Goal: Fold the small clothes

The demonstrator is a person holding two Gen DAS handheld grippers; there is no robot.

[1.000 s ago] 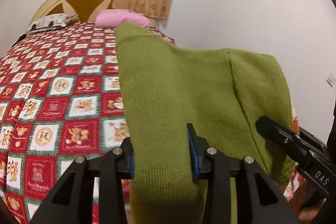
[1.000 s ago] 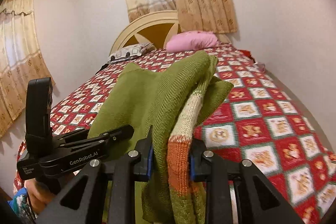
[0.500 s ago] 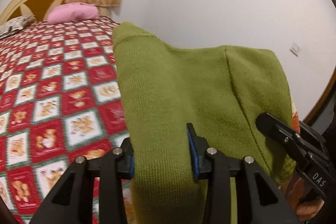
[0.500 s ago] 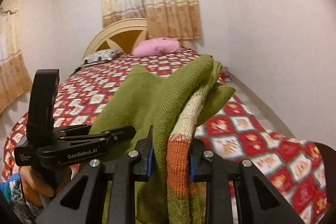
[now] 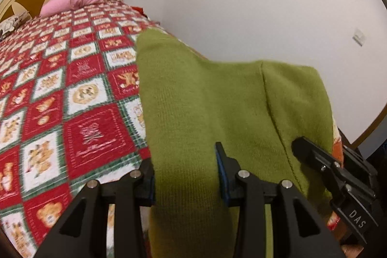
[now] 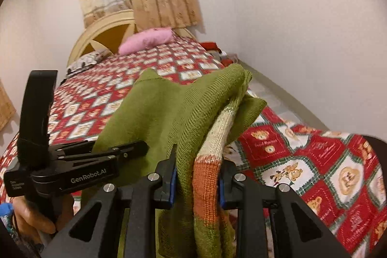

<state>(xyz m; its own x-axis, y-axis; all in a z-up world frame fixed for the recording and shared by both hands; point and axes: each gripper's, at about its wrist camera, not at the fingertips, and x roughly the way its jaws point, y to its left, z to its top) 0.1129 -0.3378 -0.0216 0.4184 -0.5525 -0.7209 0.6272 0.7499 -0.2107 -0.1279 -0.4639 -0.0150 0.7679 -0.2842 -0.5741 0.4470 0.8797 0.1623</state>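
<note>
One green sweater (image 5: 208, 98) hangs between two grippers above the bed: the left gripper (image 5: 186, 175) pinches a thick green fold, the right gripper (image 6: 197, 175) clamps bunched knit (green, cream and orange stripes). On the one red teddy-bear bedspread (image 5: 72, 93), toward eleven o'clock, lie two pillows, the pink pillow (image 6: 146, 40) nearer the wall.
</note>
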